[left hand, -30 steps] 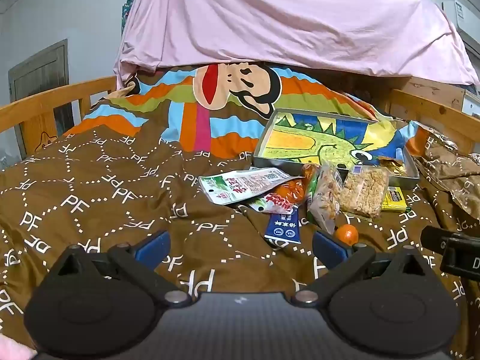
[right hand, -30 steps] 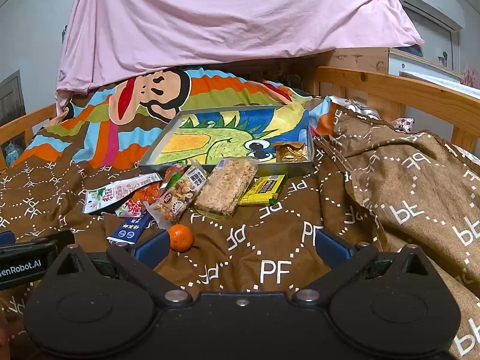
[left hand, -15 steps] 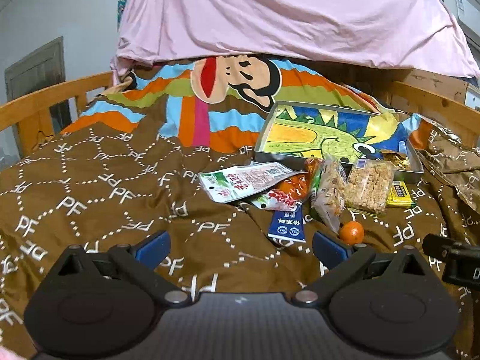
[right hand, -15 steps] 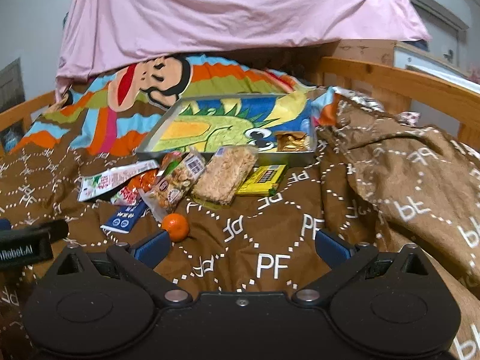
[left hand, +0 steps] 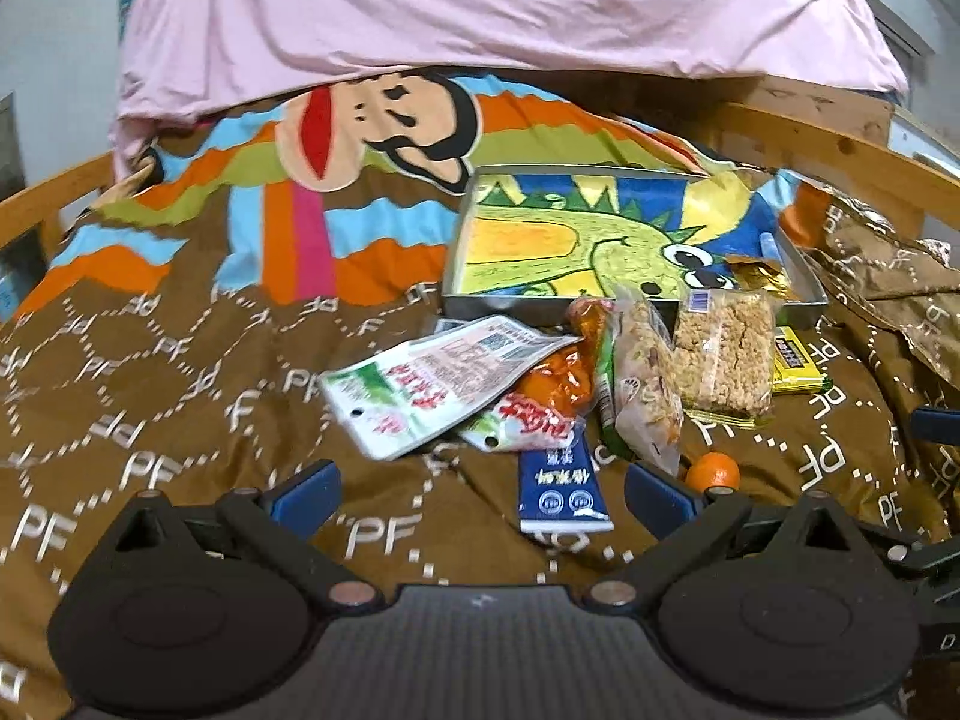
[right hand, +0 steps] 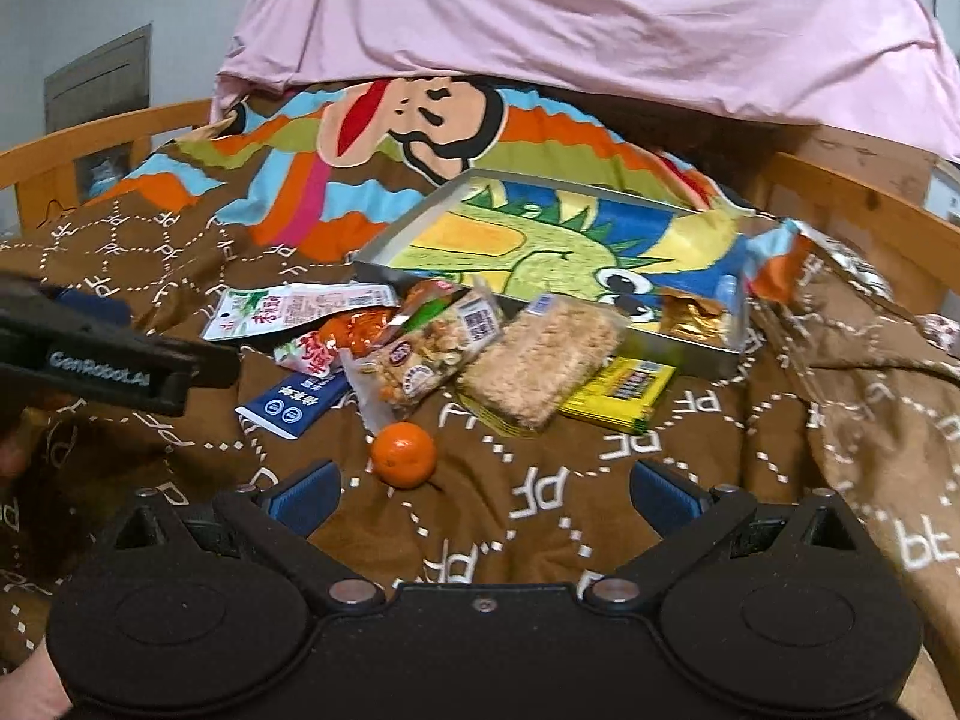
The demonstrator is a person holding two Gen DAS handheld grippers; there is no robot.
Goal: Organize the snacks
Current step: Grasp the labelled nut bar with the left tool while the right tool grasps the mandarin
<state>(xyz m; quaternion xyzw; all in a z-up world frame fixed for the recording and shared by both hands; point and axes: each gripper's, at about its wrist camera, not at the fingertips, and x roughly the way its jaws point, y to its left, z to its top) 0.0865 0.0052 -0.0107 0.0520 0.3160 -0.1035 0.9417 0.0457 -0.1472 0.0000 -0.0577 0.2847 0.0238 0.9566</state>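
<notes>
A heap of snacks lies on the brown bedspread in front of a metal tray (left hand: 480,304) (right hand: 684,355) with a dinosaur picture inside. Among them are a white-green packet (left hand: 420,384) (right hand: 288,311), a blue sachet (left hand: 563,489) (right hand: 297,405), a nut bag (left hand: 645,384) (right hand: 429,360), a rice-crisp bar (left hand: 723,354) (right hand: 540,360), a yellow packet (left hand: 795,360) (right hand: 621,393) and a small orange (left hand: 712,471) (right hand: 403,455). A gold wrapper (left hand: 759,276) (right hand: 696,315) sits inside the tray. My left gripper (left hand: 480,489) is open just before the blue sachet. My right gripper (right hand: 483,486) is open, the orange just ahead of its left finger.
A wooden bed rail (left hand: 840,150) (right hand: 870,204) runs along both sides. A pink sheet (left hand: 480,0) (right hand: 600,18) hangs over the far end. The bedspread bunches into folds (right hand: 870,372) at the right. The left gripper's body (right hand: 108,360) juts in at the left of the right wrist view.
Both grippers have moved forward toward the snack heap, which looks larger now. The right wrist view has swung left, so the orange is closer and more central. Nothing was picked up.
</notes>
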